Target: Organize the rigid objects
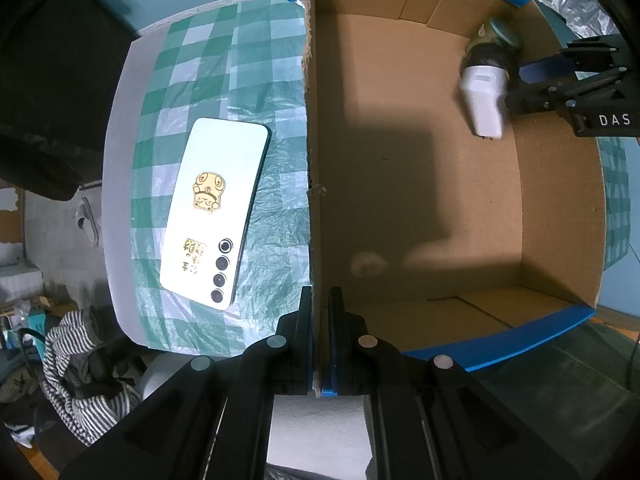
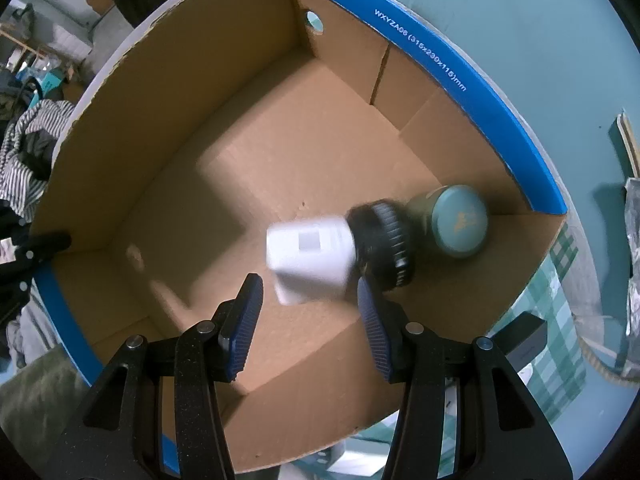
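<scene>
Pinching the cardboard box (image 1: 400, 160) wall with my left gripper (image 1: 320, 344), I hovered my right gripper (image 2: 310, 312), jaws apart, over the stiff, light white adapter (image 2: 310, 260), best grasped across its flat sides.

You can read "DAS" on the right claw (image 1: 516, 74); box's blue rim (image 2: 420, 48), beyond that claw, reads "WXYZA08 (315x230x115)mm".

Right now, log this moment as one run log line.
left tool: shut on box wall | right tool: open above white bottle in box | phone: on tablecloth outside
</scene>
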`<state>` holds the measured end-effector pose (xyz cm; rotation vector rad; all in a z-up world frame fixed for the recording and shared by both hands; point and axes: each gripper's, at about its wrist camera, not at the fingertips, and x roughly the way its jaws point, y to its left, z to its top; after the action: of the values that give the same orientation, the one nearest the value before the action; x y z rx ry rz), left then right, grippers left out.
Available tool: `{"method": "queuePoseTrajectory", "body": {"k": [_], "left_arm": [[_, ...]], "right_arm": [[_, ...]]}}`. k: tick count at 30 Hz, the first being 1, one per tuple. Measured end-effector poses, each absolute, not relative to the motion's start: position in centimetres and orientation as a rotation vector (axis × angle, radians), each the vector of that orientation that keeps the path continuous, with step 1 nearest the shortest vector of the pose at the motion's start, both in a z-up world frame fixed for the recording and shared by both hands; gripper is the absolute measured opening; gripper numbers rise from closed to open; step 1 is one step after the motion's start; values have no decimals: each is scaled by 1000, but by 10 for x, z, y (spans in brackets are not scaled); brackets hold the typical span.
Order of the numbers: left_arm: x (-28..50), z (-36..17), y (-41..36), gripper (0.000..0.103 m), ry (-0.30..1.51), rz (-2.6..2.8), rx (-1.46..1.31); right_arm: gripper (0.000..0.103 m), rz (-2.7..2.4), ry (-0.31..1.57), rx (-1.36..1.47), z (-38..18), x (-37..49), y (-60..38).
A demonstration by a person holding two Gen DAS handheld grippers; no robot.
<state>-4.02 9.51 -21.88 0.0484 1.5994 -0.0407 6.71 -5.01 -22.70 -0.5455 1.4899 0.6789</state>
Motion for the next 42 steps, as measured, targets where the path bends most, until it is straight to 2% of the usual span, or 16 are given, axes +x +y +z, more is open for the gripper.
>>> {"method": "queuePoseTrajectory", "body": {"k": [3,7,28,31,39,42], "left_arm": [[-40,-219,95,6,1600,-39,49],[-40,-219,95,6,1602,-40,47],[-41,-218,95,6,1600,-54,65],[-40,-218,97,6,1599,-56,62],[-42,-218,96,6,1601,-61,65],[-42,-218,96,6,1602,-63,65]], "right_arm": [[49,664,1488,-530,-226,69,-52],[58,659,1476,-499,-217,69,-58],[61,587,1419,-305,-160,50,-118],[67,553,1419,-269,-157,47,-136],[69,426,1455,-209,-161,31,-193],[72,401,1480,-198,-171,21,-208]]}}
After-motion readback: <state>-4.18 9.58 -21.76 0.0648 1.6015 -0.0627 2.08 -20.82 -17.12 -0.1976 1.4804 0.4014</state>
